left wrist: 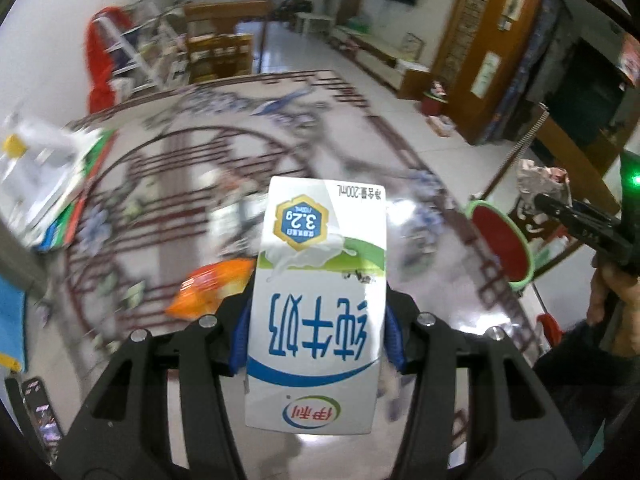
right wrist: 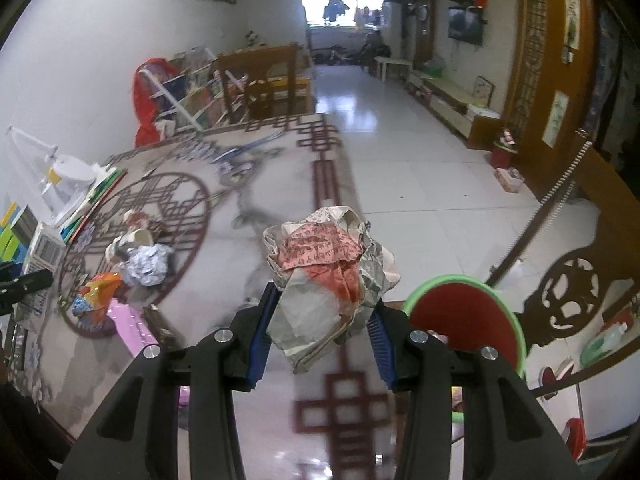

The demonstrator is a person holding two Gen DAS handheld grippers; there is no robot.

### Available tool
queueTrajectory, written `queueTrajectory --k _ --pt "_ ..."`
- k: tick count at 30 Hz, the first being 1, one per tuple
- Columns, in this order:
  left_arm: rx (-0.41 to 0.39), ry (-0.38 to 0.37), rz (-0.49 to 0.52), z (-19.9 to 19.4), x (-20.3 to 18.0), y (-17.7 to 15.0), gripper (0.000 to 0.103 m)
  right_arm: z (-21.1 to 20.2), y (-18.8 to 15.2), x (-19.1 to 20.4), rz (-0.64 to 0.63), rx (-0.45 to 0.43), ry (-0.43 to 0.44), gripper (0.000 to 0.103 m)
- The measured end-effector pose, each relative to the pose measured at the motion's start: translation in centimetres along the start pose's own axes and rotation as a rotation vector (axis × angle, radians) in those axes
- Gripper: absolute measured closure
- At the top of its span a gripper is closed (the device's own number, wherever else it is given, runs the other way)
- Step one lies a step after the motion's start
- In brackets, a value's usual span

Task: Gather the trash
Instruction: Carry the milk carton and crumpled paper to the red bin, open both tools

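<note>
Two pieces gripped: left tool (left wrist: 318,344) clamps milk carton (left wrist: 320,300), right tool (right wrist: 320,340) crumpled paper (right wrist: 328,280), both lifted off surface (right wrist: 240,240), likely bound for red bin (right wrist: 464,328); wrappers (right wrist: 96,300) remain.

I'm looking down a home's long living room: patterned table (right wrist: 256,184) near, wall television (right wrist: 465,26) far right, laundry at the far window (right wrist: 340,8).

One milk carton (left wrist: 320,300), one crumpled paper wad (right wrist: 328,276) in the jaws — on the table one silvery crumpled ball (right wrist: 146,266), one orange wrapper (right wrist: 98,294), one red-and-green round fan (right wrist: 466,326) — two grippers
</note>
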State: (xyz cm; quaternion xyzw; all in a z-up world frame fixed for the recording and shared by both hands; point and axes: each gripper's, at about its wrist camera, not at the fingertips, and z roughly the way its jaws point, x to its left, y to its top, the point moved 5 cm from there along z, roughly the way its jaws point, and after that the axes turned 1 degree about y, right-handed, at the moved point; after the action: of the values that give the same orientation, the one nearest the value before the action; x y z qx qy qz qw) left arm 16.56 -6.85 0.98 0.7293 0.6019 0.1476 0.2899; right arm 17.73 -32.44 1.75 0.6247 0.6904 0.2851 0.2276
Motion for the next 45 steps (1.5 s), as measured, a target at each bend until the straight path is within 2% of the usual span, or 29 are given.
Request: queueTrajectory --k 13,23,29,36,45 --pt "0.025 -0.172 0.162 5.3 -14.9 4.2 0.053 -2.9 -1.0 -10.4 0.130 -0.026 -0.094 0.062" --pt "0.066 -0.339 0.214 9.9 -24.8 5.8 0.053 -3.1 -2.7 -17.5 0.234 -0.021 -0.145 0.062" --pt "0.097 -0.402 0.223 12.8 -28.8 6.2 0.053 -1.6 -3.6 -20.4 0.291 -0.019 -0.145 0.062" --pt "0.150 -0.450 0.221 16.0 -31.3 6.1 0.053 -1.1 -3.9 -22.9 0.351 -0.019 -0.123 0.062" --pt "0.183 -0.477 0.215 17.7 -33.4 7.1 0.053 -0.3 -4.0 -23.5 0.341 0.002 -0.128 0.062"
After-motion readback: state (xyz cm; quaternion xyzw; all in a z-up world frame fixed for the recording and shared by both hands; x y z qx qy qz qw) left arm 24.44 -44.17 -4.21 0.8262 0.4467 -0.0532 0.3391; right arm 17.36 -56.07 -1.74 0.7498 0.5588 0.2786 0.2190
